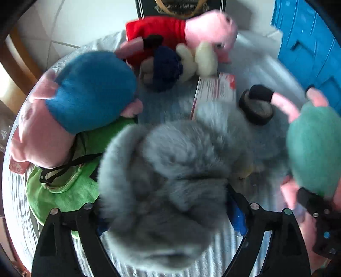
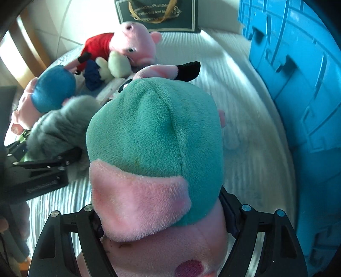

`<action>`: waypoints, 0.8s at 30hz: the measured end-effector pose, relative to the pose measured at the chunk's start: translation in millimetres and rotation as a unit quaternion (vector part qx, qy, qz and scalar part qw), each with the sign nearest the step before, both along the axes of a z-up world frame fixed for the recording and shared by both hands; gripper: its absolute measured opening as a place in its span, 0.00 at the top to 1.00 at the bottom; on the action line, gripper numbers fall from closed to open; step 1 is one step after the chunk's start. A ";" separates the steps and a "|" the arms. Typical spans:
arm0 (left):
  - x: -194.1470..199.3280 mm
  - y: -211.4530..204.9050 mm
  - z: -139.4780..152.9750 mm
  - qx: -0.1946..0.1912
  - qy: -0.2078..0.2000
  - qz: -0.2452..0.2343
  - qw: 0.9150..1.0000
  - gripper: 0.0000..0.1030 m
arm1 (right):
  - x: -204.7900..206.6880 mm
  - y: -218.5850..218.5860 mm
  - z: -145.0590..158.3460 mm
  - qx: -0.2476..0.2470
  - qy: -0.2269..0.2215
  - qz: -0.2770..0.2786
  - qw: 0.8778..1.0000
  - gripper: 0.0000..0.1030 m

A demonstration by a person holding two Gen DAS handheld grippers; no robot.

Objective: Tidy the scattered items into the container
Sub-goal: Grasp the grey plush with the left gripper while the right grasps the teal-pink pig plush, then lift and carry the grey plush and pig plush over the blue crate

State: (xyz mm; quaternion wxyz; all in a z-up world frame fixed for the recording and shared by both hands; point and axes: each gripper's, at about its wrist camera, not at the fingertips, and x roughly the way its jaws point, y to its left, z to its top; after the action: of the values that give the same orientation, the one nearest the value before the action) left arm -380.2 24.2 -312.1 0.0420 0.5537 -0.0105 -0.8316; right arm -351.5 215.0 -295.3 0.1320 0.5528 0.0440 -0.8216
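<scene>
A fluffy grey plush toy (image 1: 166,181) lies on the white ribbed cover (image 2: 245,102) and fills the gap of my left gripper (image 1: 170,204). The jaws stand wide around it, so the gripper is open. A pig plush in a green dress (image 2: 153,132) lies head-first between the fingers of my right gripper (image 2: 159,208), which is open and straddles it. One pink leg with a black shoe (image 2: 187,69) points away. The blue crate (image 2: 298,85) stands to the right. Both sets of fingertips are hidden by the plush.
Further back lie a pig in a red dress (image 1: 181,32), a pig in a blue dress (image 1: 85,91), a small white and navy doll (image 1: 181,61), a green cloth (image 1: 64,191), a printed card (image 1: 215,89) and a black roll (image 1: 255,110). A dark gift bag (image 2: 157,17) stands behind.
</scene>
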 end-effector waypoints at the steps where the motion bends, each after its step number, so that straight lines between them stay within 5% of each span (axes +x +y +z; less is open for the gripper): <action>1: 0.9 -2.8 0.8 0.009 0.010 -0.001 1.000 0.21 | 0.3 -0.4 -2.4 0.001 0.000 -0.004 1.000 0.21; 3: 3.9 -4.9 5.0 0.011 0.018 -0.003 1.000 0.35 | 1.9 -2.2 -3.3 0.009 0.004 -0.010 1.000 0.21; 5: 10.5 -5.0 14.1 0.006 0.028 -0.006 1.000 0.37 | 4.7 -6.1 2.6 0.012 0.014 -0.013 1.000 0.22; 14: 49.4 -10.8 106.8 0.017 0.126 -0.029 0.992 0.38 | 30.3 -23.6 78.3 -0.002 0.093 -0.029 0.995 0.22; 24: 114.7 -18.5 212.3 0.042 0.238 -0.066 0.968 0.38 | 100.7 -32.3 185.1 0.004 0.207 -0.061 0.976 0.22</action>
State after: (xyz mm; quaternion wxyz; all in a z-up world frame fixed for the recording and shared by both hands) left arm -265.5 5.7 -99.8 -0.0348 0.3394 -0.0022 -0.9400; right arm -250.8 182.7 -110.2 0.0673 0.3730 0.0396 -0.9245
